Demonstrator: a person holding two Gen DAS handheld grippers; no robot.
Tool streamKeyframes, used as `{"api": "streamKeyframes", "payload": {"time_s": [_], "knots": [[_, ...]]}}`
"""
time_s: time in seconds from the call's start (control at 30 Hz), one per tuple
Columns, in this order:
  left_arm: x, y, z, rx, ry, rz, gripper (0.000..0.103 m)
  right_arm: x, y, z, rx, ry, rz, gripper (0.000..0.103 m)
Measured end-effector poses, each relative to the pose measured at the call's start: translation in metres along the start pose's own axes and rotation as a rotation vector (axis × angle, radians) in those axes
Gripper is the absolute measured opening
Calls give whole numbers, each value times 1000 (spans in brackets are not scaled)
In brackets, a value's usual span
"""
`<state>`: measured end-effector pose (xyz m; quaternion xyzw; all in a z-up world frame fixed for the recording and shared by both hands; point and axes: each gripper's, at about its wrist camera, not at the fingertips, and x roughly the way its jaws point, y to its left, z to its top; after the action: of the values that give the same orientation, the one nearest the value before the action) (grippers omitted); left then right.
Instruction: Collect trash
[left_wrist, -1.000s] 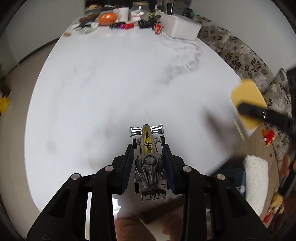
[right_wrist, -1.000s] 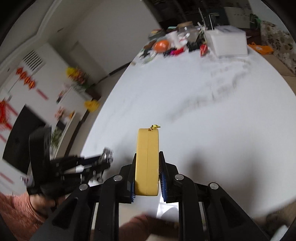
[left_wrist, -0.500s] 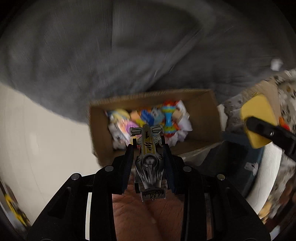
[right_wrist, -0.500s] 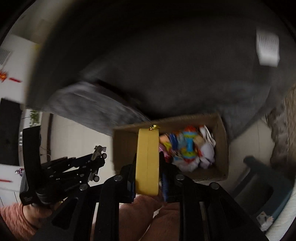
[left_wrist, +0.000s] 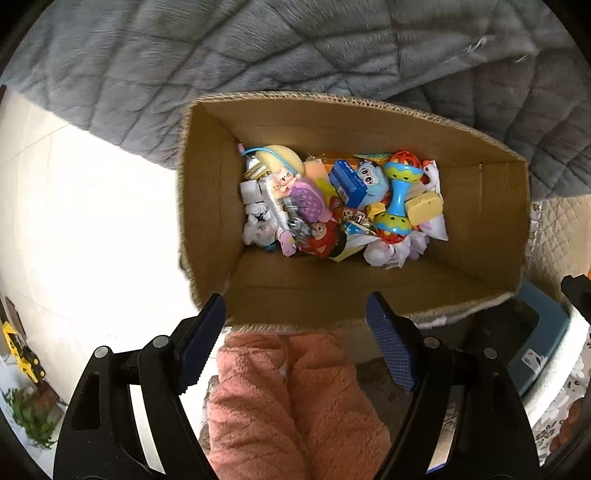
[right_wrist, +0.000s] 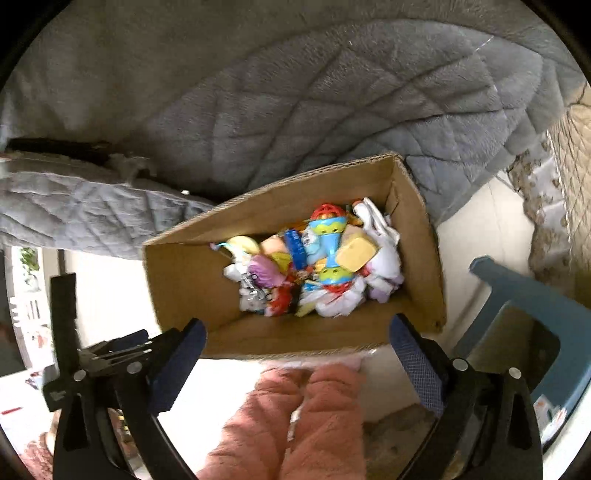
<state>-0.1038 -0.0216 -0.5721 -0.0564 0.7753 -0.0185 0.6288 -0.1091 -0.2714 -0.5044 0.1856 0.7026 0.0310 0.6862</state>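
Hanging over the cardboard box (left_wrist: 207, 206), your left tongs (left_wrist: 295, 328) and right tongs (right_wrist: 297, 345) both stand wide apart with nothing between their pads; their jaws have just been opening. You are at the drop step. A yellow block (right_wrist: 356, 253) now lies on the heap of toys and wrappers (left_wrist: 343, 206) in the box, beside the rattle (left_wrist: 397, 195). The toy car I cannot pick out there. Next, I judge, you lift both tongs clear and turn toward whatever trash remains.
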Motion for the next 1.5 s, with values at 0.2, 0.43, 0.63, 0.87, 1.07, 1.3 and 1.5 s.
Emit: {"api": "streamKeyframes", "payload": {"time_s": [0.2,0.43,0.63,0.87,1.07,1.3,1.5], "knots": [[-84,16,-22,-15,-68,-73,76,-66,49,-9,-48,-50,47,97],[-267,33,-52,72,-391,-63,92,-205,130,-12,-224,-275,130,98],[-425,46,-57,76,-772,-46,92,-338,195,-4,-335,-594,97,98],[-539,43,-79,98,-1059,-91,92,-441,248,-26,-393,-887,60,98],[-577,37,-90,147,-1161,-36,92,-475,260,-45,-378,-981,27,98],[-581,25,-92,152,-1190,-6,92,-486,263,-49,-390,-1008,3,98],[-584,16,-97,135,-1205,13,92,-493,252,-41,-403,-993,-13,98]]}}
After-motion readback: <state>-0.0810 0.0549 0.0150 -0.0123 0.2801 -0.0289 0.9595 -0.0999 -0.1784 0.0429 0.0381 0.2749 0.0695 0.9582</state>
